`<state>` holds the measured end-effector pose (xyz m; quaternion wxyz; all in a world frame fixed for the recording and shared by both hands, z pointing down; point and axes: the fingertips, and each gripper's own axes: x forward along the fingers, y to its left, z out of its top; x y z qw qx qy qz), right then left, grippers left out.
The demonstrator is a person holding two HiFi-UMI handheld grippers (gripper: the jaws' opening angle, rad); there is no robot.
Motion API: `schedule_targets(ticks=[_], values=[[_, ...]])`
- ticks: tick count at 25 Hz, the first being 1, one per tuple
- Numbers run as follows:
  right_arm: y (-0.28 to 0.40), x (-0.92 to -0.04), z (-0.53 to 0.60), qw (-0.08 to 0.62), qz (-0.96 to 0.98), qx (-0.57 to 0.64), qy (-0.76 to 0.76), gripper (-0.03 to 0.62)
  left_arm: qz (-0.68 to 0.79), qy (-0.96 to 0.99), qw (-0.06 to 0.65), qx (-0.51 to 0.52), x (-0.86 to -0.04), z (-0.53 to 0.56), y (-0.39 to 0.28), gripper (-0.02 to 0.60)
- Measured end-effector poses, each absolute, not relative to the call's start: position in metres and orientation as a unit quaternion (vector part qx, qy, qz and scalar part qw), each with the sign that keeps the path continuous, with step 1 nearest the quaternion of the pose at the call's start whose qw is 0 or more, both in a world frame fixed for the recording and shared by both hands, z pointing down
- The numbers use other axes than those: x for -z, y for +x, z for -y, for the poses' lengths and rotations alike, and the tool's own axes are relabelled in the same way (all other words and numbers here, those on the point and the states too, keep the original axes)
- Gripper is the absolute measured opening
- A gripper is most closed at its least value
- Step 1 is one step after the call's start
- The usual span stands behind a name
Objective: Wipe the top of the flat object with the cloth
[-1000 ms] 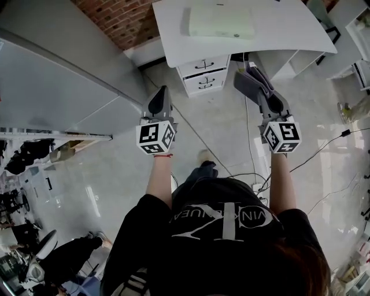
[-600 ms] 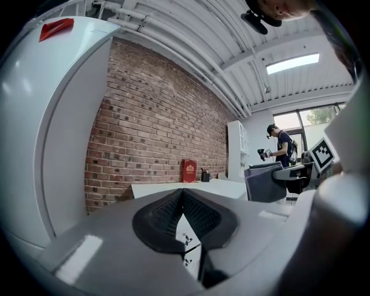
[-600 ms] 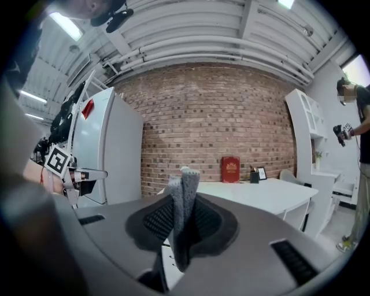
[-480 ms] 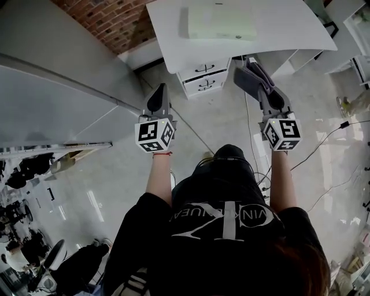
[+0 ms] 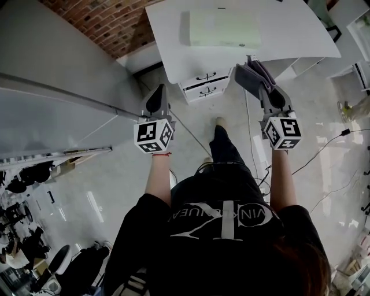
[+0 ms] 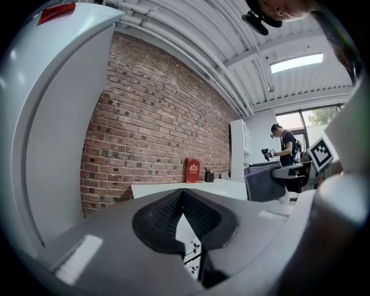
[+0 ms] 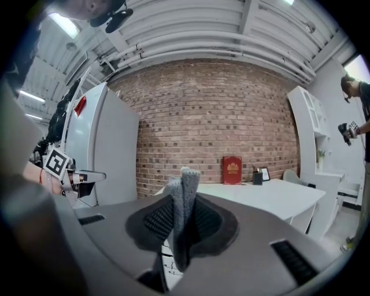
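Note:
A flat, pale rectangular object (image 5: 222, 29) lies on a white desk (image 5: 289, 40) at the top of the head view. My right gripper (image 5: 254, 74) is held in the air just short of the desk's front edge, shut on a folded grey cloth (image 5: 250, 75). In the right gripper view the cloth (image 7: 184, 193) sticks up between the pads of that gripper (image 7: 182, 217). My left gripper (image 5: 157, 97) hangs level with it to the left, over the floor, shut with nothing in it; its pads meet in the left gripper view (image 6: 183, 199).
A white drawer unit (image 5: 202, 84) stands under the desk. A tall white cabinet (image 5: 58, 87) and a brick wall (image 5: 115, 17) are to the left. A red book (image 7: 232, 170) stands at the desk's back. Cables (image 5: 324, 150) cross the floor on the right. Another person (image 6: 287, 147) stands far right.
The desk and the flat object have come nearer and lower in the head view as the person steps forward, one foot now ahead. Both grippers keep their hold and pose.

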<state>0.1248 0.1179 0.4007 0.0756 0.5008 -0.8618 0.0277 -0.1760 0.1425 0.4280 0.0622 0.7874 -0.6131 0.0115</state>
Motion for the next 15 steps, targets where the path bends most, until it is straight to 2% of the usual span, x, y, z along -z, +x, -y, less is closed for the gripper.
schedule_targets(ticks=[15], values=[[0.100, -0.407, 0.023, 0.087, 0.881, -0.051, 0.462, 0.051, 0.621, 0.780, 0.072, -0.018, -0.428, -0.011, -0.182, 0.012]])
